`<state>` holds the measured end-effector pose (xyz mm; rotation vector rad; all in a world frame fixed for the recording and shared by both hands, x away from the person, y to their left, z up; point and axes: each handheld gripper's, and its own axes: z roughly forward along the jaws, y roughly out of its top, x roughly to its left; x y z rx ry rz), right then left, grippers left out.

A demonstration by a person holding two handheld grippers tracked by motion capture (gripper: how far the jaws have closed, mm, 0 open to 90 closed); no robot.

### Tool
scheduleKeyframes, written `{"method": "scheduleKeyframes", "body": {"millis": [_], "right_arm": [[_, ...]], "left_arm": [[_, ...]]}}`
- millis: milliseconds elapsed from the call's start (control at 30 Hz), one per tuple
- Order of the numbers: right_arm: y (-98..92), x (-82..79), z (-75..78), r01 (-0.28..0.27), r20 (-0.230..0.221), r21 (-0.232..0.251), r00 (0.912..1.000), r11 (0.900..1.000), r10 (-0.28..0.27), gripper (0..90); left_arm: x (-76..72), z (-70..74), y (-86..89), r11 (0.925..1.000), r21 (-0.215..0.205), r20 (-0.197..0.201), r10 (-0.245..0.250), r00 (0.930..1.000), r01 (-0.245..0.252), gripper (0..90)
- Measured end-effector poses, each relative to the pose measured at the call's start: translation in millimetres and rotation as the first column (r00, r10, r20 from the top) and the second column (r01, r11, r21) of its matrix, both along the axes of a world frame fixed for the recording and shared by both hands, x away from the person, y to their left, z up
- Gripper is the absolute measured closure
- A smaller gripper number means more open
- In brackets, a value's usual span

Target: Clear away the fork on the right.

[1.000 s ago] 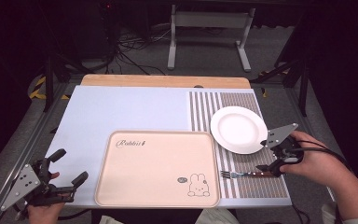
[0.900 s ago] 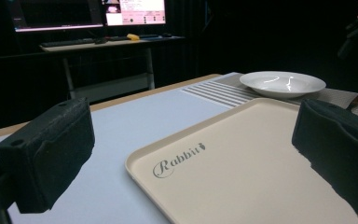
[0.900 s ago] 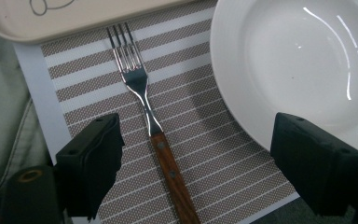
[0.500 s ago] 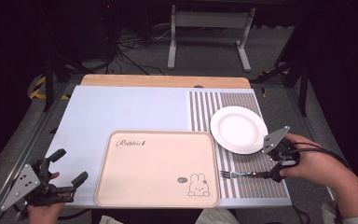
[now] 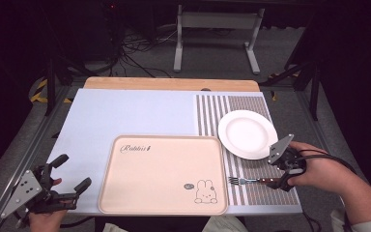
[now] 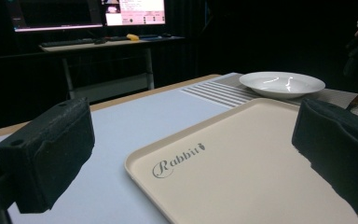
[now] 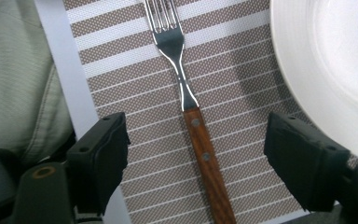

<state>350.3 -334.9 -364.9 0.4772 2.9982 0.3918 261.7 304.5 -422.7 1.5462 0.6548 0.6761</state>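
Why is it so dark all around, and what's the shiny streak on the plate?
High view: light falls on the table, the room behind stays black. Left gripper view: the streak is lamp glare on the plate; the near tongs look blurry. Right gripper view: the fork gleams, sharp.

I see the table (image 5: 125, 116) evenly lit from overhead, the surroundings near black. Glare streaks the plate (image 6: 282, 84). Shadows are soft. The high view is slightly soft; the fork (image 7: 193, 116) is sharp.
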Motion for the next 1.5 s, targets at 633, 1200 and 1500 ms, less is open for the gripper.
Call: {"method": "scheduleKeyframes", "body": {"millis": [633, 1200, 1500], "right_arm": [[2.2, 10.2, -39.7, -0.038, -0.039, -0.012, 0.9985, 0.999, 0.038, 35.0], [7.1, 13.0, -48.4, -0.123, -0.046, -0.088, 0.9917, 0.988, 0.12, 64.4], [10.3, 15.0, -48.7, -0.2, -0.056, -0.114, 0.9793, 0.973, 0.194, 76.7]], "left_arm": [[0.2, -0.7, -0.4, 1.0, -0.002, -0.006, -0.002, 1.0, 0.002, 0.0], [0.5, -0.7, 0.0, 1.0, -0.005, -0.007, -0.003, 1.0, 0.003, 0.0], [1.0, -1.0, 0.1, 0.9999, -0.009, -0.014, -0.005, 0.9999, 0.005, 0.0]]}}
